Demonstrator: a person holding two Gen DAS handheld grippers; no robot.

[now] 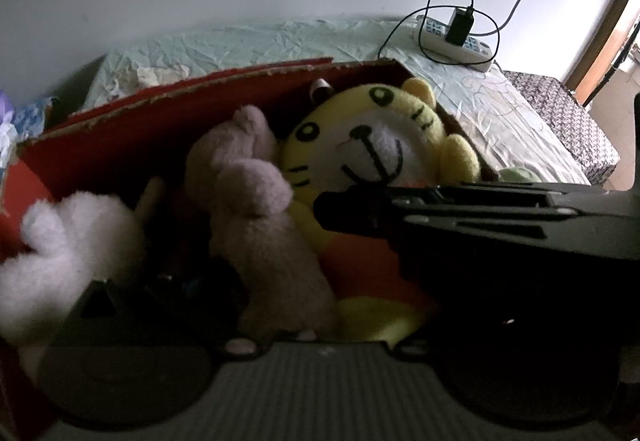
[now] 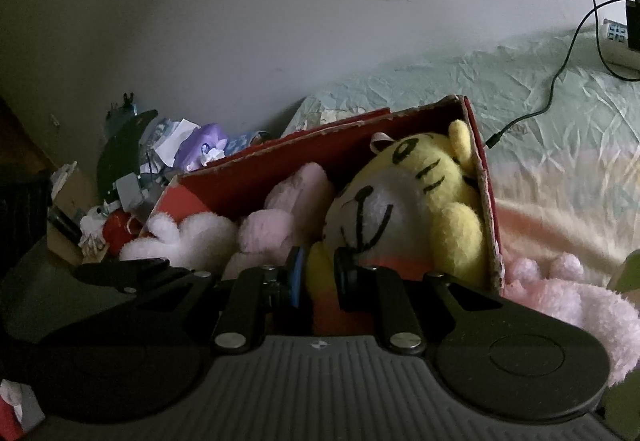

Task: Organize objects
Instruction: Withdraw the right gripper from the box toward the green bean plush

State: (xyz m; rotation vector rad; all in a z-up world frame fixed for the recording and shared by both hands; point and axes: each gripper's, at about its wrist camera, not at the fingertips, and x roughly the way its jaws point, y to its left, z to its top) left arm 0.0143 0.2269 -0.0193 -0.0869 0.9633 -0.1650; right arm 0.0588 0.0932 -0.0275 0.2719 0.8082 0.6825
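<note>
- Right tongs (image 2: 320, 273) pinch the yellow tiger plush (image 2: 404, 201) low on its body, seating it inside the red cardboard box (image 2: 280, 161), centre frame.
- Left tongs (image 1: 192, 305): state cannot be told; pink plush (image 1: 256, 209) crowds them.

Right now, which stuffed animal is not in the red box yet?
The fluffy pink plush lying on the bed outside the red box's right wall. The yellow tiger, the pale pink toy and the white one are inside.

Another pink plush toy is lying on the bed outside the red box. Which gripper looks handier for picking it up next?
The right, probably. The pink plush lies just right of the right gripper, which still has to release the yellow tiger. The left-wrist view doesn't show that plush.
</note>
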